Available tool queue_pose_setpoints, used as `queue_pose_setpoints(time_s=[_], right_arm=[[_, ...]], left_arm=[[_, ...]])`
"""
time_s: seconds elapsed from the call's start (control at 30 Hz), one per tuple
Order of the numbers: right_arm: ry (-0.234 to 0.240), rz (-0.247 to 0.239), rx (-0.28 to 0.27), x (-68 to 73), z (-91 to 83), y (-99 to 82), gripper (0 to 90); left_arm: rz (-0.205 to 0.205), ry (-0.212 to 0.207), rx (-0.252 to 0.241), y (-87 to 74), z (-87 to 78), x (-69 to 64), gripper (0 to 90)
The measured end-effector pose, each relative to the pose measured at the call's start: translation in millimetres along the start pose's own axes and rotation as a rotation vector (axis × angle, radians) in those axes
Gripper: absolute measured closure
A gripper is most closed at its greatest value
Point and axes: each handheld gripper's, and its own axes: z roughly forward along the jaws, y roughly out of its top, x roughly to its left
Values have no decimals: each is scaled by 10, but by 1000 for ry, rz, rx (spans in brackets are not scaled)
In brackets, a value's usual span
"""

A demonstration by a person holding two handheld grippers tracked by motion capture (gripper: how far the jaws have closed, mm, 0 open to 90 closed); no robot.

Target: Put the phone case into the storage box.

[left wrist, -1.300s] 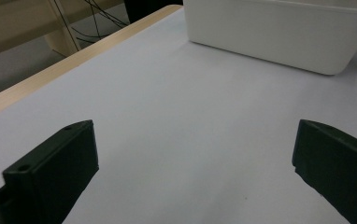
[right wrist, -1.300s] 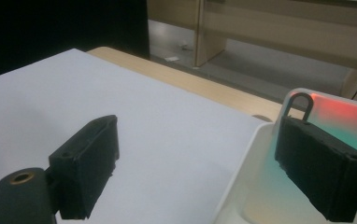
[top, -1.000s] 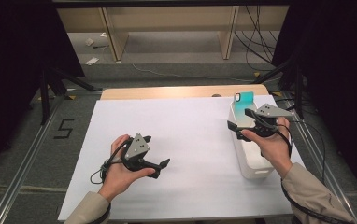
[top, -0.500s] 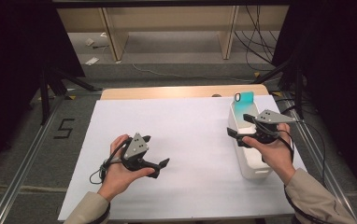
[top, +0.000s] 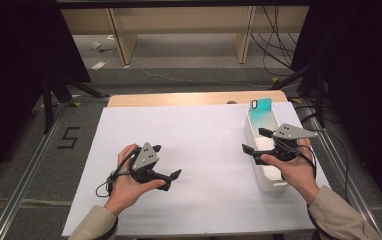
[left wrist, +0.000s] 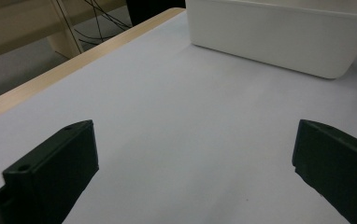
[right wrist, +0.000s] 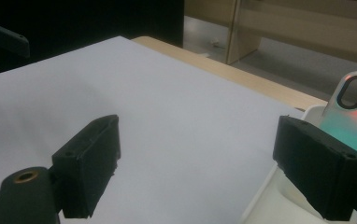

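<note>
The right gripper (top: 255, 141) hovers at the white bin's (top: 269, 182) near rim, fingers (right wrist: 320, 171) spread wide and empty; the teal phone case (top: 262, 107) stands in the bin just beyond them. The left gripper's (top: 169, 179) fingers (left wrist: 55, 170) are also spread, empty, above the desk (top: 204, 150).

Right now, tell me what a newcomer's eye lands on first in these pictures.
The teal phone case stands out first, leaning up at the far end of the white bin on the right side of the white table cover. Next come the two hand-held grippers: the right gripper hovers over the bin with its fingers apart and nothing between them, while the left gripper sits low over bare cover, also open.
</note>
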Motion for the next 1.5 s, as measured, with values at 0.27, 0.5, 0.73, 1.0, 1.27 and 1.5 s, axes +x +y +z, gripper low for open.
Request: queue_pose_setpoints(time_s=[0.27,0.5,0.73,1.0,1.27,1.5], right_arm=[[9,-6,-12,15,-46,-14,159],[24,-13,-12,34,-59,-44,159],[31,-23,-15,51,-75,-57,159],[36,-26,-6,94,-95,-59,159],[46,-32,-4,128,-119,-60,160],[54,-34,-2,164,-139,-68,160]], left_arm=[[1,0,0,-1,0,-2,0],[1,-2,0,-2,0,1,0],[0,-1,0,-1,1,-2,0],[1,-1,1,-1,0,-1,0],[1,-2,1,-1,3,-5,0],[1,-1,1,2,3,-5,0]])
